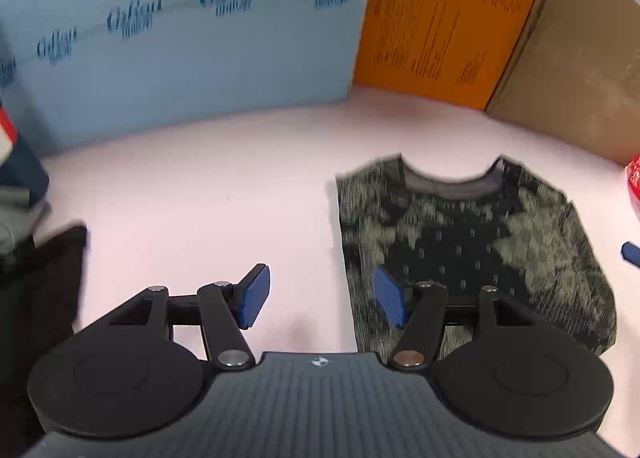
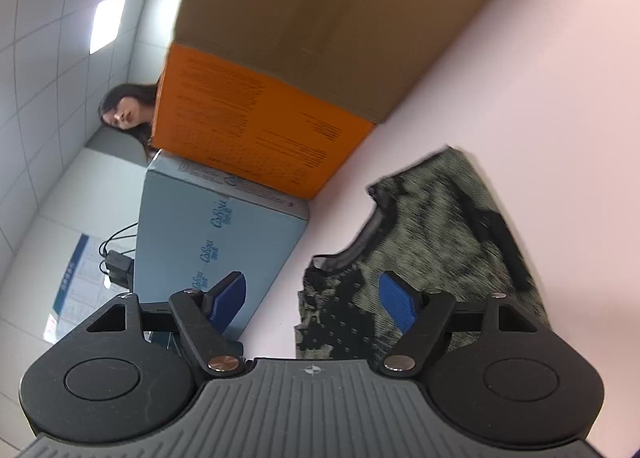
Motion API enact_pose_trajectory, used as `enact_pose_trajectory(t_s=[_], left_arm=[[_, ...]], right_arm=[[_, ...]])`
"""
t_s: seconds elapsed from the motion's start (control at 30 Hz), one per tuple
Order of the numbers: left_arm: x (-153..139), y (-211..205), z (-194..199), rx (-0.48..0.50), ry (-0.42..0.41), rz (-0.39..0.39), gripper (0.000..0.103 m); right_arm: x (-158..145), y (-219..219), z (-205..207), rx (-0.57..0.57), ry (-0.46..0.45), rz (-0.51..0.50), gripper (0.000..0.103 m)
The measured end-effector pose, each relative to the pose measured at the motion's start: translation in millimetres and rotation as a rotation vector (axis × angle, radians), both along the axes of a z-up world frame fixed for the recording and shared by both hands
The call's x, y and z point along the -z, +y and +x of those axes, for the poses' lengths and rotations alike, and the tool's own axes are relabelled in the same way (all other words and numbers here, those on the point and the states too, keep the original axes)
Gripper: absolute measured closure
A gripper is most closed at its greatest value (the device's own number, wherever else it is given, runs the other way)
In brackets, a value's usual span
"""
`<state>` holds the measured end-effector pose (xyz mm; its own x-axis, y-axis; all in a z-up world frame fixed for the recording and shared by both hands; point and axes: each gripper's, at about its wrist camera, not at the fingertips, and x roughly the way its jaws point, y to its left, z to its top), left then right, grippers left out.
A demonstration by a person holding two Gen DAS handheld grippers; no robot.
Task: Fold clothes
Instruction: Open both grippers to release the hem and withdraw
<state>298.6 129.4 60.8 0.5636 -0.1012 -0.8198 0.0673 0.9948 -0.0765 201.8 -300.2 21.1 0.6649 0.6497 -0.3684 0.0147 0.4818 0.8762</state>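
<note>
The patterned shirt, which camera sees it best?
The left wrist view: the patterned shirt lies folded, neckline and both edges clear. The right wrist view shows it tilted and blurred, partly behind the tongs.

Each handheld gripper, left (image 1: 322,300) and right (image 2: 312,304), has two black linkage arms pinned with silver screws, ending in blue ribbed pads (image 1: 253,296). Round black discs flank a grey ridged body bearing a small crosshair-like mark, though it's blurred.
</note>
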Motion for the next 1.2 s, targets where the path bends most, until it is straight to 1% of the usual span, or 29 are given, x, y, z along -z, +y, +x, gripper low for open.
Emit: enact_pose_trajectory(t_s=[0.03,0.1,0.2,0.23,0.27,0.3,0.37,0.43,0.57,0.63,0.77,0.87,0.93,1.03,1.17,1.2], left_arm=[[-7.6,-0.1,4.0,0.006,-0.018,0.004,0.044],[-24.2,-0.2,11.8,0.007,-0.057,0.014,0.041],[-49.1,-1.0,20.1,0.0,-0.118,0.009,0.04],[-55.8,-1.8,20.9,-0.011,-0.14,0.005,0.038],[-62.0,-2.6,21.6,-0.022,-0.16,0.001,0.035],[-64.8,-3.5,21.2,-0.031,-0.172,-0.009,0.03],[-62.0,-8.1,20.1,-0.03,-0.167,-0.021,0.028],[-51.5,-15.1,16.7,-0.021,-0.151,-0.004,0.029],[-21.5,-23.4,-0.3,0.019,-0.138,0.022,0.031],[-7.4,-24.0,-13.1,0.05,-0.128,0.018,0.035],[11.4,-34.3,-31.7,0.124,-0.106,-0.011,0.035],[22.6,-52.4,-27.9,0.148,-0.084,0.02,0.035],[29.0,-64.2,-21.9,0.155,-0.066,0.035,0.035],[37.3,-77.8,-9.5,0.152,-0.044,0.035,0.035],[52.0,-89.5,10.1,0.116,0.008,0.075,0.035],[55.8,-90.9,14.8,0.102,0.024,0.083,0.035]], right_arm=[[-13.1,2.4,6.0,-0.014,-0.02,-0.017,0.027],[-39.7,6.0,18.9,-0.043,-0.065,-0.049,0.021],[-76.8,7.8,39.5,-0.078,-0.146,-0.077,0.017],[-87.9,7.9,45.5,-0.087,-0.176,-0.092,0.014],[-96.7,8.2,49.3,-0.086,-0.207,-0.12,0.009],[-104.5,8.6,51.9,-0.08,-0.237,-0.155,0.004],[-110.8,11.4,52.9,-0.072,-0.29,-0.245,0.002],[-101.4,18.8,50.7,-0.093,-0.313,-0.366,0.002],[-61.0,36.1,37.4,-0.172,-0.342,-0.578,0.003],[-38.2,45.1,28.7,-0.228,-0.341,-0.629,0.004],[-1.6,66.2,14.4,-0.329,-0.332,-0.67,0.005],[15.3,85.5,13.2,-0.389,-0.333,-0.698,0.005],[24.0,92.7,20.8,-0.409,-0.317,-0.681,0.005],[34.8,96.4,33.1,-0.405,-0.284,-0.65,0.005],[46.3,92.1,53.3,-0.372,-0.214,-0.643,0.005],[47.9,90.5,56.4,-0.364,-0.208,-0.639,0.005]])
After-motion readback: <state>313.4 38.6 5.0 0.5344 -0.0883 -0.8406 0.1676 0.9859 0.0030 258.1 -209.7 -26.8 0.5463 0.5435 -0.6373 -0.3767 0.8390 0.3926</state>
